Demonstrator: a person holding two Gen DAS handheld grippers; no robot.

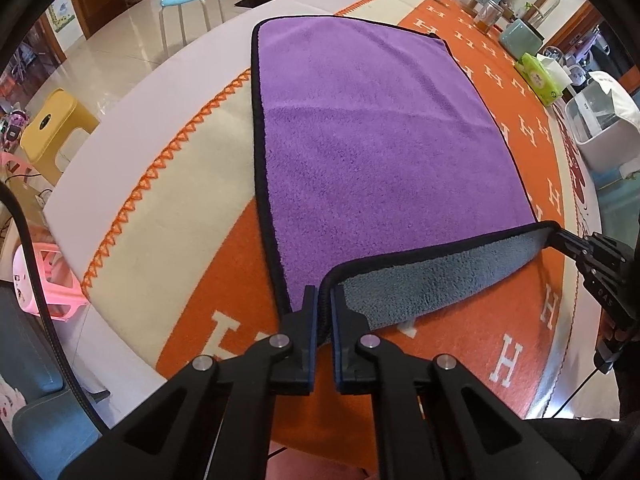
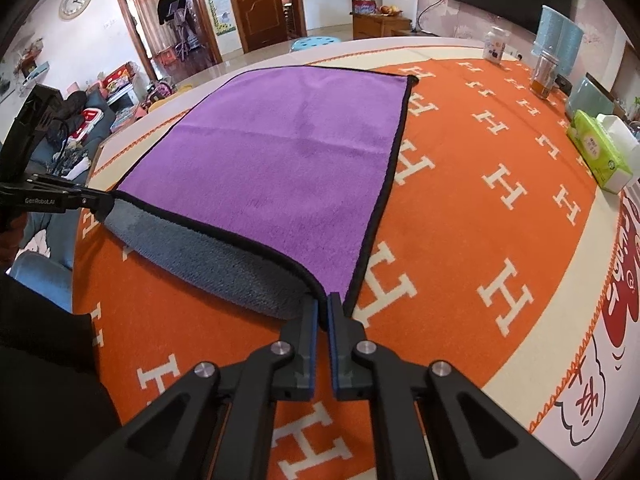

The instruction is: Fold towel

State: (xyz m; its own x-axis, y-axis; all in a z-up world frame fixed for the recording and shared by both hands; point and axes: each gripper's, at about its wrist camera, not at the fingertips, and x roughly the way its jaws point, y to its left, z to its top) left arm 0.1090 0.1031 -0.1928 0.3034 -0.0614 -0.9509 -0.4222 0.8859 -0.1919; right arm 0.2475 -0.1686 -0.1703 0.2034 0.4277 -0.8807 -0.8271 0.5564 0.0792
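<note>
A purple towel (image 1: 360, 120) with a black hem and a grey underside lies spread on the orange H-patterned table cover (image 1: 500, 320). My left gripper (image 1: 325, 300) is shut on the towel's near left corner and holds it lifted. My right gripper (image 2: 323, 308) is shut on the near right corner of the towel (image 2: 288, 152). The near edge hangs raised between the two grippers, showing the grey underside (image 2: 208, 252). The right gripper shows at the right of the left wrist view (image 1: 560, 236). The left gripper shows at the left of the right wrist view (image 2: 100, 200).
A green tissue box (image 2: 600, 152), a glass jar (image 2: 544, 76), a white bottle (image 2: 494, 46) and a blue container (image 2: 560, 36) stand along the table's far right side. A white bin (image 1: 600, 124) sits at the right. Stools (image 1: 192, 4) stand on the floor beyond the table's left edge.
</note>
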